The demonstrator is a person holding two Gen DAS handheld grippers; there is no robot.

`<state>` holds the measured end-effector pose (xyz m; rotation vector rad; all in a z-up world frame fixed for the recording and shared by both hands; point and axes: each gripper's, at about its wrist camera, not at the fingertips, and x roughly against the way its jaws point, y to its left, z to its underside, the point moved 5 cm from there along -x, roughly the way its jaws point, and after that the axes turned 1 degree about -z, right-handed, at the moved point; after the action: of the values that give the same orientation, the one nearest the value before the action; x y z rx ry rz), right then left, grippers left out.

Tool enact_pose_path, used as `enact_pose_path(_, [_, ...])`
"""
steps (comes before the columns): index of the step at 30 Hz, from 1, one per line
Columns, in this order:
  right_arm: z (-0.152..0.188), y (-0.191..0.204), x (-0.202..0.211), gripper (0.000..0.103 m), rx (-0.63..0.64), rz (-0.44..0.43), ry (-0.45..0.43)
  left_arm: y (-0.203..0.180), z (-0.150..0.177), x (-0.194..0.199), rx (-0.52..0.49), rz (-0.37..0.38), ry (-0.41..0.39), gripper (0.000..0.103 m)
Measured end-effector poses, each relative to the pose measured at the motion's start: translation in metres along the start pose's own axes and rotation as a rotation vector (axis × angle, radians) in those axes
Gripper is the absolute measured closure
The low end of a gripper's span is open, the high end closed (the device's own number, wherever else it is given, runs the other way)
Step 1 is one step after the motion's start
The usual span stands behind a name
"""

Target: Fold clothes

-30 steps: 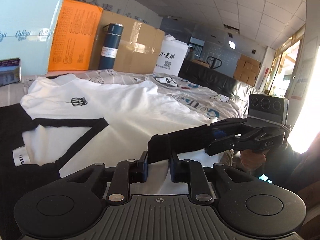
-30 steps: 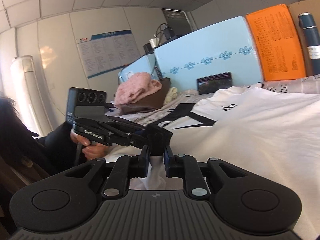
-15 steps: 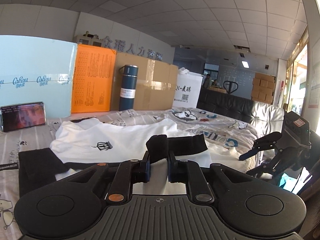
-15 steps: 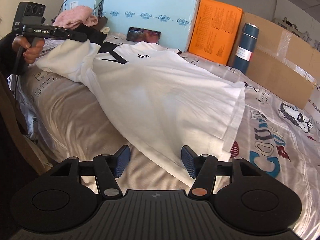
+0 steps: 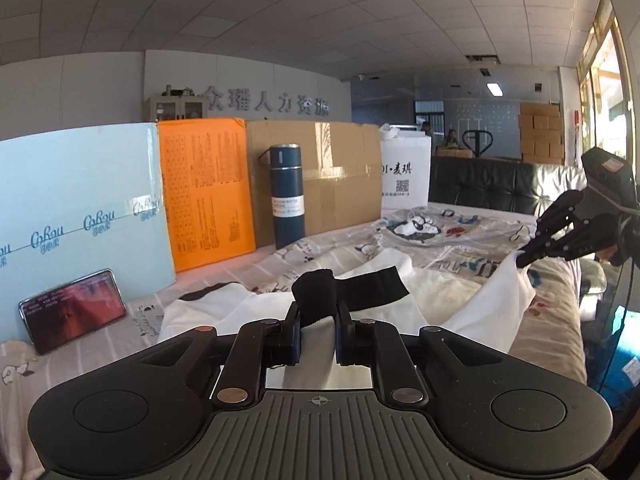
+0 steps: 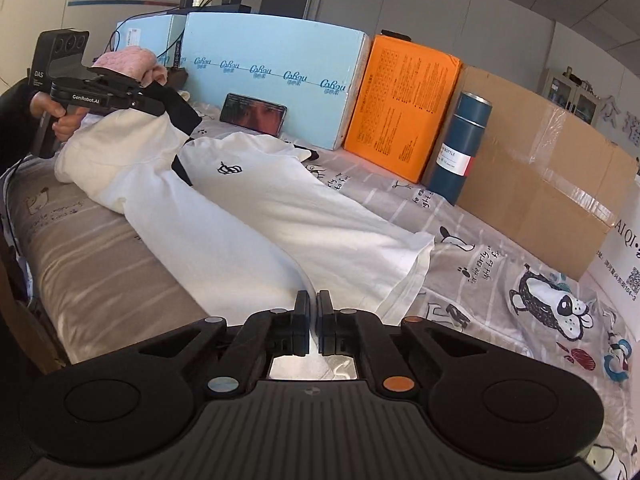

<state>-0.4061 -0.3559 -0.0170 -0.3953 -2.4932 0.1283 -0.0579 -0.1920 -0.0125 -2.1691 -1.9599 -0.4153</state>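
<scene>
A white shirt (image 6: 248, 200) with black sleeves lies along the bed (image 6: 92, 264), folded lengthwise. My left gripper (image 5: 316, 320) is shut on the black sleeve cuff (image 5: 316, 296) and holds that end up; it shows at the far left of the right wrist view (image 6: 156, 106). My right gripper (image 6: 313, 308) is shut on the white hem of the shirt; it shows in the left wrist view (image 5: 520, 258) pinching the lifted hem (image 5: 504, 292).
A phone (image 5: 72, 310), a blue foam board (image 6: 272, 76), an orange box (image 6: 400, 104), a blue flask (image 6: 464, 148) and a cardboard box (image 6: 540, 184) line the bed's far side. Pink fabric (image 6: 128, 62) lies at the left.
My right gripper has let go of the sleeve, opened, moved down to the hem and shut on it. My left gripper has kept the sleeve cuff and carried it over the shirt.
</scene>
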Motion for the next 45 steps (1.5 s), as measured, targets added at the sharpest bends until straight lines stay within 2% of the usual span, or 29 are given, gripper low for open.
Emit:
enact_pose_path(3, [-0.001, -0.019, -0.029, 0.098, -0.034, -0.016, 0.052, 0.017, 0.009, -0.023, 0.023, -0.02, 0.09, 0.081])
enact_pose_path(4, [0.001, -0.024, -0.037, 0.094, -0.049, -0.003, 0.066, 0.024, 0.013, -0.029, 0.04, -0.043, 0.12, 0.069])
enact_pose_path(5, [0.003, -0.029, -0.041, 0.087, -0.068, 0.021, 0.066, 0.032, 0.016, -0.031, 0.071, -0.083, 0.141, 0.064])
enact_pose_path(8, [0.008, -0.041, -0.044, 0.067, -0.143, 0.103, 0.043, 0.059, 0.018, -0.014, 0.205, -0.178, 0.109, 0.06])
enact_pose_path(9, [0.009, -0.043, -0.041, 0.063, -0.18, 0.131, 0.023, 0.064, 0.018, -0.001, 0.26, -0.189, 0.082, 0.058])
enact_pose_path(10, [0.012, -0.04, -0.036, 0.06, -0.23, 0.145, 0.001, 0.067, 0.018, 0.012, 0.309, -0.192, 0.057, 0.05])
enact_pose_path(12, [0.017, -0.034, -0.026, 0.049, -0.331, 0.171, -0.044, 0.061, 0.024, 0.033, 0.377, -0.181, 0.028, 0.045])
enact_pose_path(14, [0.022, -0.028, -0.016, 0.024, -0.431, 0.198, -0.09, 0.048, 0.036, 0.056, 0.437, -0.15, 0.01, 0.044])
enact_pose_path(18, [0.033, -0.017, 0.004, 0.022, -0.632, 0.251, -0.182, 0.009, 0.062, 0.077, 0.463, -0.095, 0.059, 0.043])
enact_pose_path(21, [0.042, -0.009, 0.019, 0.022, -0.782, 0.285, -0.244, -0.016, 0.075, 0.077, 0.389, -0.091, 0.128, 0.043])
enact_pose_path(23, [0.05, -0.004, 0.022, 0.021, -0.873, 0.269, -0.235, -0.029, 0.081, 0.076, 0.322, -0.103, 0.153, 0.043])
enact_pose_path(26, [0.062, 0.003, 0.027, 0.021, -1.009, 0.244, -0.221, -0.04, 0.085, 0.075, 0.227, -0.128, 0.164, 0.044])
enact_pose_path(29, [0.071, 0.01, 0.029, 0.021, -1.127, 0.171, -0.228, -0.043, 0.087, 0.08, 0.219, -0.088, 0.139, 0.044])
enact_pose_path(32, [0.072, 0.013, 0.022, 0.021, -1.176, 0.126, -0.228, -0.037, 0.088, 0.086, 0.327, -0.028, 0.09, 0.044])
enact_pose_path(34, [0.074, 0.01, 0.01, 0.023, -1.231, 0.125, -0.215, -0.03, 0.089, 0.089, 0.442, 0.025, 0.056, 0.044])
enact_pose_path(36, [0.075, 0.005, 0.003, 0.023, -1.285, 0.138, -0.233, -0.025, 0.091, 0.086, 0.52, 0.046, 0.052, 0.046])
enact_pose_path(38, [0.072, 0.001, -0.002, 0.024, -1.305, 0.175, -0.252, -0.022, 0.092, 0.083, 0.525, 0.031, 0.06, 0.076])
enact_pose_path(39, [0.07, 0.001, -0.005, 0.026, -1.299, 0.205, -0.252, -0.019, 0.093, 0.081, 0.527, 0.004, 0.07, 0.098])
enact_pose_path(40, [0.069, 0.002, -0.009, 0.037, -1.277, 0.252, -0.242, -0.016, 0.094, 0.083, 0.531, -0.01, 0.062, 0.099])
enact_pose_path(41, [0.067, 0.003, -0.013, 0.056, -1.255, 0.3, -0.232, -0.012, 0.094, 0.085, 0.535, -0.019, 0.048, 0.099])
enact_pose_path(42, [0.066, 0.003, -0.016, 0.068, -1.232, 0.343, -0.223, -0.01, 0.091, 0.088, 0.519, -0.032, 0.032, 0.099])
enact_pose_path(43, [0.066, 0.004, -0.018, 0.091, -1.208, 0.372, -0.213, -0.008, 0.084, 0.094, 0.494, -0.035, 0.006, 0.1])
enact_pose_path(44, [0.066, 0.004, -0.019, 0.096, -1.189, 0.395, -0.207, -0.007, 0.076, 0.1, 0.468, -0.036, -0.023, 0.1])
enact_pose_path(45, [0.065, 0.001, -0.016, 0.097, -1.187, 0.394, -0.213, -0.006, 0.068, 0.107, 0.443, -0.037, -0.051, 0.1])
